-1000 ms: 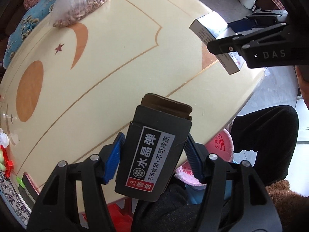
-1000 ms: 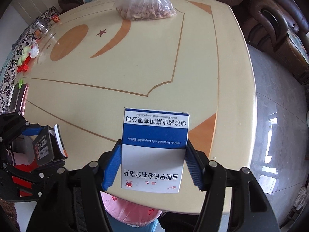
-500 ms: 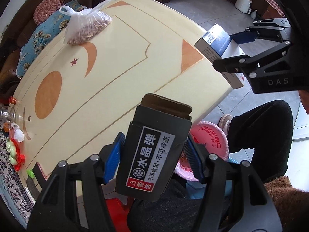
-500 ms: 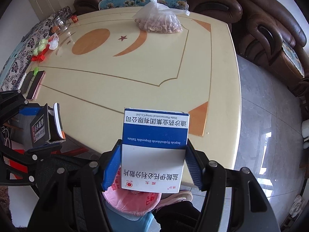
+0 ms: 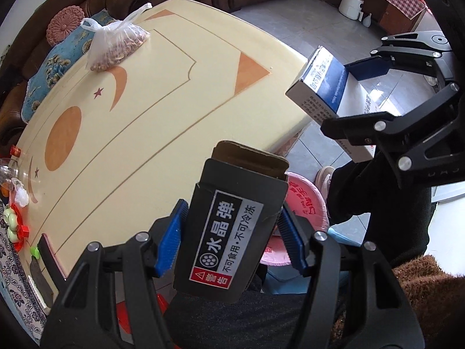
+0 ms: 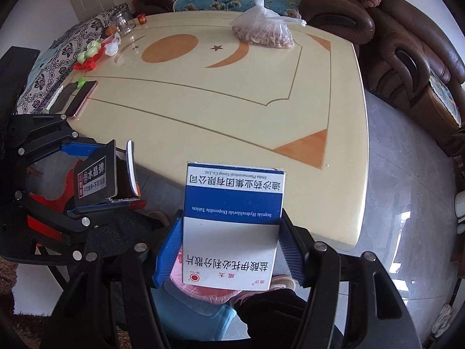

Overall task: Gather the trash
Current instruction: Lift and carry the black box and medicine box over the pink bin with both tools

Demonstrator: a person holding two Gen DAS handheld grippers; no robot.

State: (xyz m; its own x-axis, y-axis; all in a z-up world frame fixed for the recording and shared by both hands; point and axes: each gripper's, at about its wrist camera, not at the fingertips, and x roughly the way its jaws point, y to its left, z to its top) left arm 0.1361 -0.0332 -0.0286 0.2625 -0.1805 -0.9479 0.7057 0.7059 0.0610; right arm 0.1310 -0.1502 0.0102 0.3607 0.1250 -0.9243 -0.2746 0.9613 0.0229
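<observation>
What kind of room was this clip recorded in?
Most likely a home living room: brown leather sofas flank a large cream table with orange inlays, and a pink-lined waste bin sits beside it.

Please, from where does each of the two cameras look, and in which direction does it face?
Left wrist: on the left gripper, facing steeply down over the black box onto the table; dark-trousered legs show below.
Right wrist: on the right gripper, facing steeply down over the blue-and-white box; legs and a shoe show.
Shared: the table, bag of nuts, pink-lined bin, each other's gripper.
</observation>
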